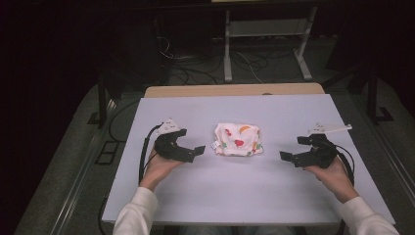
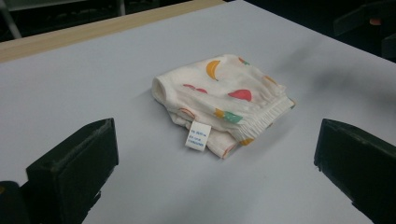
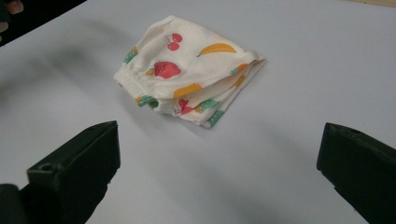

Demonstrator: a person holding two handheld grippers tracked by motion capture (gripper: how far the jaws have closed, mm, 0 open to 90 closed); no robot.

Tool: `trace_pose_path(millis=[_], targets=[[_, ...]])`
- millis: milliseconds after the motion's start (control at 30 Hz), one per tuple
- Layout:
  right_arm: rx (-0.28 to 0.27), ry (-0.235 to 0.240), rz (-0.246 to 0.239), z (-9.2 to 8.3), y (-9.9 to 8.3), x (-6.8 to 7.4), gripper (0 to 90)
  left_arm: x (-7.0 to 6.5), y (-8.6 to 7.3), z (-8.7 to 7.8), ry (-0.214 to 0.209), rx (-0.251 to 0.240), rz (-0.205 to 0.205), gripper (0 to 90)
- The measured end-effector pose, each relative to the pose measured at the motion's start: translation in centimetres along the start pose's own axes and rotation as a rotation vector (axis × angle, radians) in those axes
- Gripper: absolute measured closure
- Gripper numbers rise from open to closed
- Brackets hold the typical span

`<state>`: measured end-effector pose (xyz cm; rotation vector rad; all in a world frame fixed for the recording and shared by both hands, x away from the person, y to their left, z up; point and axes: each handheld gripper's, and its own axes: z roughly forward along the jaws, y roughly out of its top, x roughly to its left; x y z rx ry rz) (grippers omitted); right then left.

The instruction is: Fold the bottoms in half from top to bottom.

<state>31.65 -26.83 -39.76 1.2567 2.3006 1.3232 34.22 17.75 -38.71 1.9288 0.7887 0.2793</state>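
Note:
A small folded white garment (image 1: 238,139) printed with coloured fruit lies in the middle of the table. A white label sticks out at its left edge (image 2: 198,136). My left gripper (image 1: 188,147) rests to the garment's left, open, with nothing between its jaws. My right gripper (image 1: 293,152) rests to its right, also open and empty. Both point inward at the garment and stand clear of it. In the left gripper view the garment (image 2: 223,100) lies ahead between the jaws; in the right gripper view the garment (image 3: 189,67) lies ahead, slightly left.
The table has a pale lilac-grey top (image 1: 235,196) with a wooden strip (image 1: 235,90) along its far edge. Beyond it stand a metal frame (image 1: 266,44) and cables on the dark floor. Cables trail from both grippers off the table sides.

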Motion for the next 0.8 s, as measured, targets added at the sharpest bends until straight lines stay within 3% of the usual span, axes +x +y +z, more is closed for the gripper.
trace_pose_path(millis=[400,567,700,800], targets=[[-0.003,-0.009,0.005,-0.8,-2.7,0.7,0.0,-2.4,-2.7,-1.3,-0.002,-0.015,0.032,0.0],[0.004,-0.037,-0.009,-0.7,-3.6,1.0,0.0,-2.7,-3.9,-1.8,-0.001,-0.019,0.033,0.0],[-0.003,-0.032,0.003,-0.5,-4.3,0.8,0.0,-2.8,-4.7,-2.0,0.009,-0.021,0.039,0.0],[-0.002,-0.03,-0.015,-0.4,-4.6,0.7,0.0,-2.7,-5.4,-2.0,0.004,-0.017,0.032,0.0]])
